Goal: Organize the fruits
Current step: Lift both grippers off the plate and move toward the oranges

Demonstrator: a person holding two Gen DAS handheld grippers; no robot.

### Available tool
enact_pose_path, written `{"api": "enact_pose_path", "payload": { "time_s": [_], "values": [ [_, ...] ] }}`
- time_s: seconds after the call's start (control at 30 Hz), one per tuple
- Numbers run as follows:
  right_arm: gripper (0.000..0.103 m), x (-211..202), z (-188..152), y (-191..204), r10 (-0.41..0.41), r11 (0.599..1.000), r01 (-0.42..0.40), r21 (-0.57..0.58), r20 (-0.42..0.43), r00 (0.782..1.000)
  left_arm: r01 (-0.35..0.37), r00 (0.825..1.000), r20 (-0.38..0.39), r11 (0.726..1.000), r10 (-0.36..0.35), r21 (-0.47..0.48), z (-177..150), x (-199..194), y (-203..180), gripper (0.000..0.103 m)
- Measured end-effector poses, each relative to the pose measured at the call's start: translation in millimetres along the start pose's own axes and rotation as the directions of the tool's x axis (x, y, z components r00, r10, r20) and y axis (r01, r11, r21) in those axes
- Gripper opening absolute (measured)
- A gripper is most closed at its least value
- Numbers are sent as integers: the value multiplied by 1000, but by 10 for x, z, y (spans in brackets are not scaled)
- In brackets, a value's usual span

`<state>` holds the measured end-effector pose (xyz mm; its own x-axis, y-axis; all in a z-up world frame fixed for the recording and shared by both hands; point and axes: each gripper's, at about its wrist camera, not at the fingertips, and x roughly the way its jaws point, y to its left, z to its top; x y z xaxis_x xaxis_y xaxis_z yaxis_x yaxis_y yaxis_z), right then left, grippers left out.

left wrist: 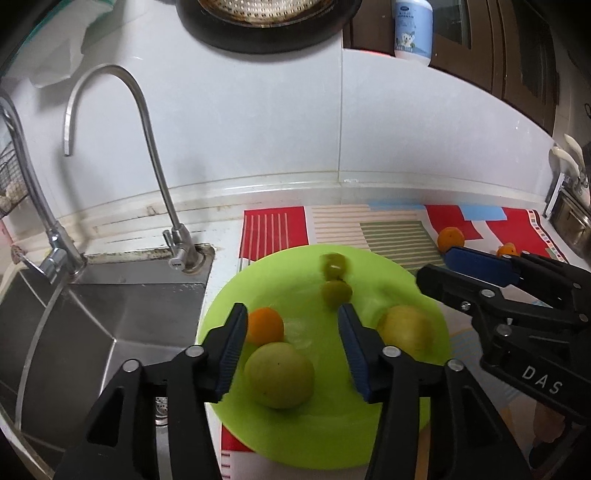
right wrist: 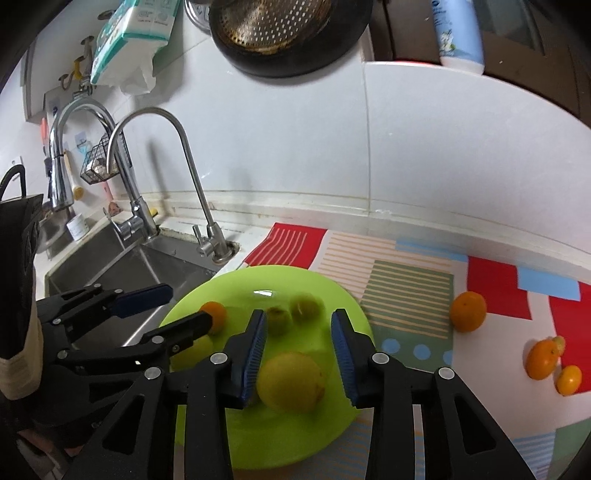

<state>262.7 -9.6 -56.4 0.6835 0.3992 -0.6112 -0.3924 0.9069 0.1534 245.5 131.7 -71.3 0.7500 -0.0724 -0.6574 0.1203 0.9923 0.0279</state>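
Green plate [left wrist: 258,435]: set on the patterned mat [left wrist: 391,225] on the counter, just right of the steel sink [left wrist: 110,332]. Five fruits are carried on it.

Contents of plate:
- Yellow-green apple [left wrist: 279,374], left front. It is seen below and between the fingers of the left gripper [left wrist: 293,352], whose blue pads stand apart and are not pressed on it.
- Second yellow-green fruit [right wrist: 290,381], right front. It is seen between the fingers of the right gripper [right wrist: 298,363]; a gap shows on both sides, so nothing is grasped.
- Small orange [left wrist: 265,326], left rear, just behind the first apple and beside the left gripper's left finger.
- Two small green fruits [left wrist: 335,280], rear centre, close together and blurred.

Tools: both grippers are held over the plate, pointed downward, jaws parted and empty. The right one is seen from the side in the left wrist view, the left one likewise in the right wrist view.

Fruit off the plate: one orange [right wrist: 468,311] is found on the mat well right of the plate; two smaller ones [right wrist: 550,363] lie farther right, near each other.

Surroundings: two curved taps [left wrist: 147,140] are mounted behind the sink. A dark perforated pan [right wrist: 288,33] and a white bottle [left wrist: 412,31] are seen above the white tiled wall [left wrist: 258,122].
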Motion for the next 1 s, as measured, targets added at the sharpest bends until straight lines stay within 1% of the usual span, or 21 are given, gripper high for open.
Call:
{"api": "enact_pose_path", "payload": {
  "time_s": [0.03, 0.1, 0.17, 0.23, 0.27, 0.33, 0.4, 0.5, 0.6, 0.73, 0.87, 1.0],
  "values": [
    [40, -59, -10, -9, -7, 1000, 7, 3, 3, 1000, -2, 1000, 6, 1000, 2, 1, -6, -34, -6, 55],
    [45, -161, -32, -26, -24, 1000, 24, 11, 14, 1000, -15, 1000, 25, 1000, 15, 7, -17, -142, -40, 63],
    [45, -279, -62, -42, -43, 999, 42, 17, 28, 999, -27, 999, 42, 1000, 26, 15, -25, -234, -74, 67],
    [50, -384, -85, -61, -60, 998, 59, 20, 34, 998, -34, 998, 60, 999, 32, 21, -28, -345, -117, 70],
    [51, -445, -101, -70, -71, 997, 70, 23, 39, 997, -37, 997, 66, 999, 35, 21, -30, -391, -130, 75],
    [57, -577, -130, -89, -95, 995, 94, 29, 54, 994, -43, 996, 78, 999, 41, 18, -35, -495, -174, 77],
    [59, -700, -154, -103, -123, 992, 121, 34, 68, 990, -44, 995, 87, 999, 42, 17, -41, -570, -218, 82],
    [60, -887, -193, -132, -153, 988, 150, 43, 90, 984, -40, 994, 102, 999, 37, 24, -52, -691, -318, 84],
    [66, -1070, -233, -179, -176, 983, 170, 62, 106, 979, -30, 992, 121, 999, 26, 35, -62, -791, -422, 85],
    [68, -1319, -287, -254, -213, 976, 204, 81, 137, 967, -15, 990, 142, 999, 7, 50, -62, -899, -595, 88],
    [69, -1529, -335, -349, -249, 967, 237, 91, 156, 956, 5, 987, 163, 998, -14, 60, -53, -990, -786, 91],
    [69, -1733, -385, -497, -287, 957, 273, 102, 168, 943, 21, 983, 183, 997, -35, 76, -31, -1060, -1000, 92]
  ]
}}
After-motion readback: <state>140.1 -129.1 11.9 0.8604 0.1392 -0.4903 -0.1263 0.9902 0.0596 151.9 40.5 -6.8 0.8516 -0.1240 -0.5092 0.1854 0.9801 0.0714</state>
